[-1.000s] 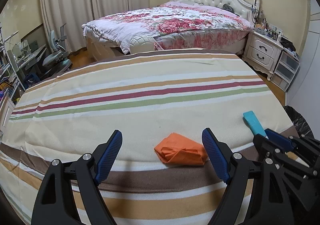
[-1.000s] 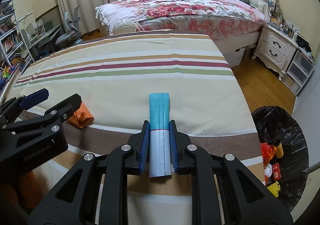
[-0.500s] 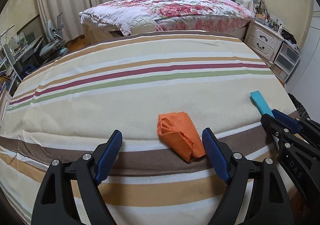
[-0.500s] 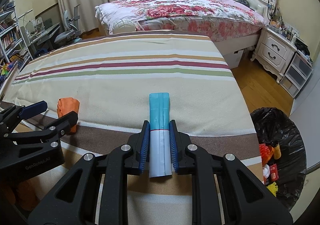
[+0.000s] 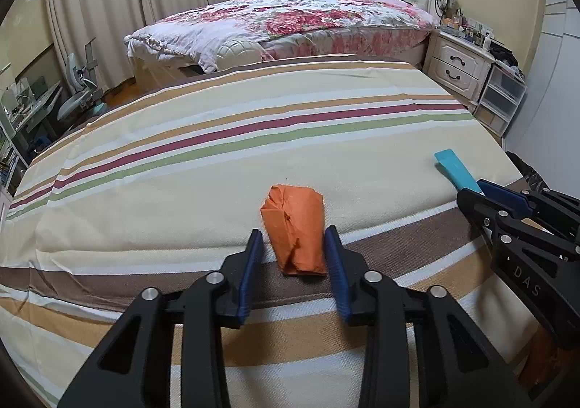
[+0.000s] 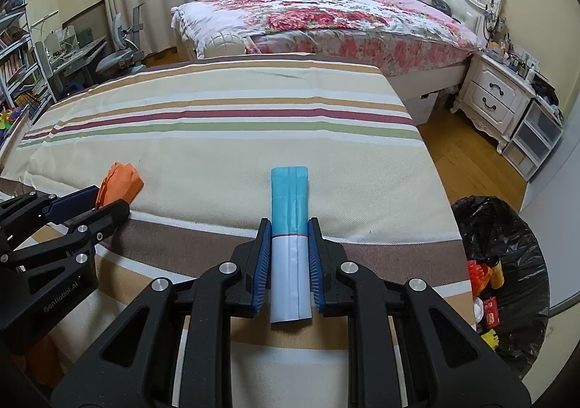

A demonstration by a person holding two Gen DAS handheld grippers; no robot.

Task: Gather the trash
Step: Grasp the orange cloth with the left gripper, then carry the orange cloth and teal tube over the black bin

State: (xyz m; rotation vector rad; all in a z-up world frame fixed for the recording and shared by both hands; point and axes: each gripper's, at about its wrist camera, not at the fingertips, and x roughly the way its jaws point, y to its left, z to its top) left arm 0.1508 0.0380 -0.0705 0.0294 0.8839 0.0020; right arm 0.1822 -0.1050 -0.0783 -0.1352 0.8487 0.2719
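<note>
Left gripper (image 5: 293,255) jaws had just been closing around the crumpled orange wrapper (image 5: 295,227), which lay on the striped cloth (image 5: 217,161) at the line where the cream band met the brown stripe. The right pad looked to be touching the wrapper's edge; a sliver of cloth showed between the left pad and the wrapper, so not yet pinched from both sides. From the right wrist view the wrapper's far end (image 6: 121,183) stuck out past the left gripper's fingertips (image 6: 108,205). Right gripper (image 6: 290,255) was clenched on the teal-and-white sachet (image 6: 290,227), both blue pads pressed against its sides, teal end pointing forward over the cloth, white end back between the jaws. In the left wrist view the sachet's teal tip (image 5: 453,165) showed ahead of the right gripper (image 5: 485,190), well to the right of the wrapper. Black trash bag (image 6: 507,248) sat open on the floor off the cloth's right edge, with some colourful bits inside.
</note>
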